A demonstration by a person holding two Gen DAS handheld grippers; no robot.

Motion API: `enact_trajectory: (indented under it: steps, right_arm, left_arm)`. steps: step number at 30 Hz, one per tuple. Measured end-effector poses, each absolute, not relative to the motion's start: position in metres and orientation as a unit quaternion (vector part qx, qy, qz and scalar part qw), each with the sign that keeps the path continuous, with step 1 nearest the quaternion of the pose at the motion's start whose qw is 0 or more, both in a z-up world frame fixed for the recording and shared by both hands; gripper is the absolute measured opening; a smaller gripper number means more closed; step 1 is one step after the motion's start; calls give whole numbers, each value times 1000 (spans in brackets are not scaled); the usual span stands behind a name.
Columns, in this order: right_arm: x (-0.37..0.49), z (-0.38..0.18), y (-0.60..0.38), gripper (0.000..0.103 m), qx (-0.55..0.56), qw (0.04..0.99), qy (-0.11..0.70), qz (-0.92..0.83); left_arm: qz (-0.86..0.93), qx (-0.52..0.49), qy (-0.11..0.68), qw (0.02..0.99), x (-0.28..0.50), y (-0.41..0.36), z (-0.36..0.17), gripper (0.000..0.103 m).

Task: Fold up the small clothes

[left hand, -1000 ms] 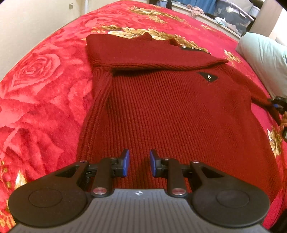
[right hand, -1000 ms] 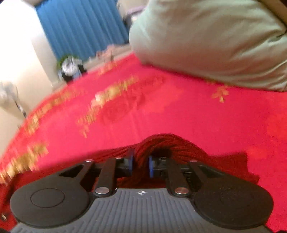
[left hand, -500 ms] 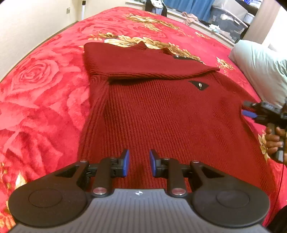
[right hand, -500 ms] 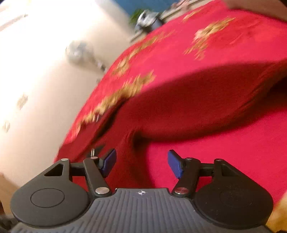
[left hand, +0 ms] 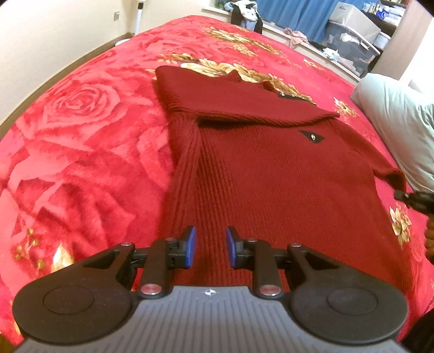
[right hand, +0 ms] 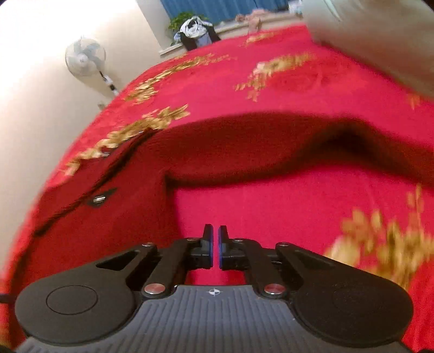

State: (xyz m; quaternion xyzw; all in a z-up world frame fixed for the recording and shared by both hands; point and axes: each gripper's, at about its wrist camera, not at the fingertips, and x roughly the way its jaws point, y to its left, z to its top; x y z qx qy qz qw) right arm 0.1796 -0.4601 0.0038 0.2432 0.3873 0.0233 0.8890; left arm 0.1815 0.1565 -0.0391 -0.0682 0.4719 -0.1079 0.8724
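A dark red knit sweater (left hand: 271, 173) lies flat on the red rose bedspread (left hand: 81, 152). Its left sleeve is folded across the chest near the collar. Its right sleeve (right hand: 271, 146) stretches out to the side over the bedspread. My left gripper (left hand: 208, 247) hovers over the sweater's hem, open and empty. My right gripper (right hand: 214, 244) is shut and empty, just above bare bedspread beside the sweater's right edge, below the outstretched sleeve. It also shows at the right edge of the left wrist view (left hand: 415, 199).
A pale green pillow (left hand: 398, 130) lies to the right of the sweater. Beyond the bed are a standing fan (right hand: 85, 58), blue curtains (right hand: 217, 8), storage boxes (left hand: 352, 38) and a pile of clothes (left hand: 244, 10) on the sill.
My right gripper let go of the right sleeve, opened wide, swung back towards the sweater's body, and has now shut empty. The left gripper rose slightly and stayed open.
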Motion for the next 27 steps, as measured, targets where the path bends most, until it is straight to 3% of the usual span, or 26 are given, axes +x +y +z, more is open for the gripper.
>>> enact_trajectory:
  steps: [1, 2, 3, 4, 9, 14, 16, 17, 18, 19, 21, 27]
  right_arm:
    - [168, 5, -463, 21, 260, 881, 394, 36]
    - [158, 5, -462, 45, 266, 876, 400, 42]
    - [145, 4, -459, 59, 264, 874, 407, 44]
    - [134, 3, -454, 60, 257, 871, 415, 48]
    - [93, -13, -428, 59, 205, 855, 474, 48]
    - [74, -15, -410, 58, 182, 860, 474, 50]
    - [65, -16, -409, 52, 187, 861, 471, 43]
    - [54, -20, -406, 43, 191, 861, 469, 41]
    - [52, -21, -408, 27, 198, 860, 468, 42]
    - [50, -20, -409, 19, 207, 857, 470, 44]
    - [51, -10, -410, 17, 206, 858, 469, 46]
    - [38, 65, -431, 11, 232, 881, 412, 37]
  left_arm:
    - [-106, -69, 473, 872, 178, 159, -39, 27]
    - [-105, -70, 474, 872, 174, 162, -39, 27]
    - [-105, -71, 475, 871, 170, 165, -40, 27]
    - [-105, -71, 476, 870, 166, 167, -40, 27]
    - [-99, -68, 495, 861, 142, 175, -45, 27]
    - [-86, -47, 516, 851, 118, 177, -54, 27]
    - [-80, -55, 524, 846, 112, 181, -58, 27]
    - [-77, -62, 529, 843, 111, 182, -61, 27]
    - [-74, -69, 537, 838, 109, 181, -64, 27]
    - [-75, -73, 542, 834, 108, 180, -67, 26]
    - [-83, -80, 546, 830, 105, 176, -69, 0]
    - [-161, -96, 463, 866, 69, 160, -31, 0]
